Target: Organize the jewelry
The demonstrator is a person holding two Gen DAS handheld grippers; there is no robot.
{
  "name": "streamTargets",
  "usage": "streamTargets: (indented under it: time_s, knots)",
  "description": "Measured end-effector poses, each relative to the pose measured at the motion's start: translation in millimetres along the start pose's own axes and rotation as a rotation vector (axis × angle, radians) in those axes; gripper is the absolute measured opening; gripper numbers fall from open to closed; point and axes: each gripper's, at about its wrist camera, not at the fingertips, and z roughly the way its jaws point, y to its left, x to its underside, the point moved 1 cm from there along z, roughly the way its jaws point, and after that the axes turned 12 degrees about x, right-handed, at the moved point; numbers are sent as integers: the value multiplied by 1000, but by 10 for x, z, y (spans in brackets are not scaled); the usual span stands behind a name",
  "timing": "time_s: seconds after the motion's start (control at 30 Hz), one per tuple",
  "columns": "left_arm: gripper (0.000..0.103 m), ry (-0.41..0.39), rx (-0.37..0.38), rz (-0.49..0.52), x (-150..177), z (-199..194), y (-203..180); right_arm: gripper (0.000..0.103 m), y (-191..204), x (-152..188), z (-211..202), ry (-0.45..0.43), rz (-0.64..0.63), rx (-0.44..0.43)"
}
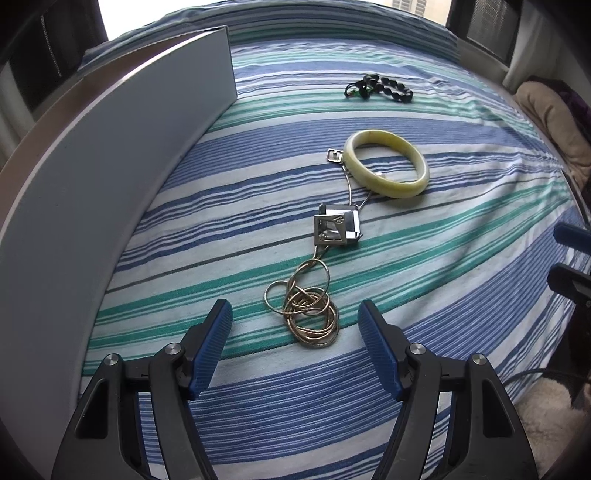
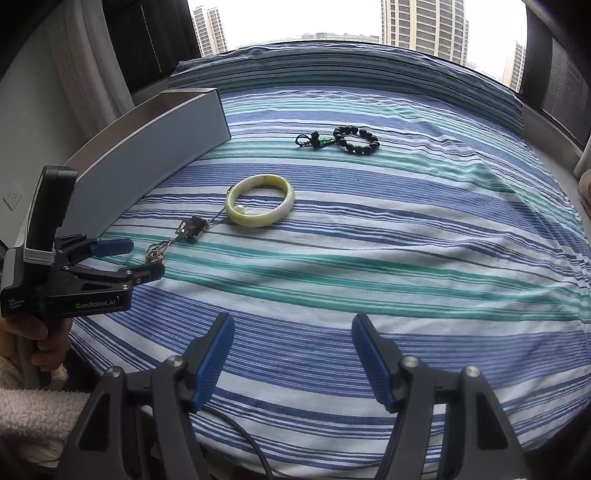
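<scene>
A: Left wrist view, item one: gold chain necklace point(image 1: 308, 314), coiled in loose loops, lower centre of the frame, lying on the striped bedsheet point(image 1: 443, 258).

B: Position against the tool?

A: It sits between and just ahead of the two blue fingertips point(image 1: 218, 321) of the left gripper point(image 1: 295, 317). Jaws spread wide, nothing held; whether a pad touches the chain cannot be told.

B: Item two?

A: Square silver pendant point(image 1: 338, 229), centre of frame, joined to the chain's upper end. A thin wire runs up from it to a small silver clasp point(image 1: 334, 155).

B: Item three?

A: Pale yellow-green bangle point(image 1: 386, 166), right of centre, lying flat over that wire, with the clasp just at its left rim.

B: Item four?

A: Dark beaded bracelet point(image 1: 376, 86) with a knotted cord and a green charm, upper centre, well apart from the bangle.

B: Same stock in the right wrist view?

A: Yes. Chain point(image 2: 157, 253) at mid-left, pendant point(image 2: 192, 228), bangle point(image 2: 260, 205) left of centre, beaded bracelet point(image 2: 356, 140) upper centre. The left gripper point(image 2: 144, 258) enters from the left edge, fingers parted on either side of the chain.

B: And the right gripper point(image 2: 291, 345)?

A: Bottom centre, jaws wide apart, holding nothing, over bare sheet and well apart from all jewelry.

B: Surroundings?

A: Grey box point(image 2: 155, 147), long and open-topped, upper left on the sheet. Window with tower blocks point(image 2: 424, 22) along the top.
</scene>
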Motion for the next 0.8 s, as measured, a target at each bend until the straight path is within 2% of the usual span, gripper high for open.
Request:
streamTargets:
  time_s: [0.03,0.07,0.13,0.2,0.3,0.4,0.5,0.53,0.67,0.7,0.8]
  knots:
    - [65,-3,6,5,-2,7,-14,67,20,-71,-10,-21,-30,-8]
    - [38,-4,15,9,-2,17,-24,67,41,-154,-5,-43,-65,-21]
    - [25,-14,25,14,-6,11,-29,67,111,-329,65,-64,-154,-37]
    - [22,-23,63,-19,-15,-4,20,67,167,-505,196,-69,-225,-73]
    - [21,-38,140,-99,-19,-32,151,67,355,-723,461,-32,-312,-189]
    - [20,-52,182,-160,2,-78,265,66,607,-876,699,-4,-395,-267]
    - [20,-82,209,-171,23,-172,299,42,807,-962,911,38,-481,-244]
    - [20,-92,212,-163,26,-205,291,36,848,-973,979,61,-507,-221]
    - [20,-124,221,-139,21,-280,254,28,929,-962,1075,111,-601,-168]
    - [20,-128,226,-141,13,-290,249,19,937,-967,1065,116,-614,-168]
    - [20,-152,234,-136,-13,-369,228,11,937,-979,964,107,-633,-170]
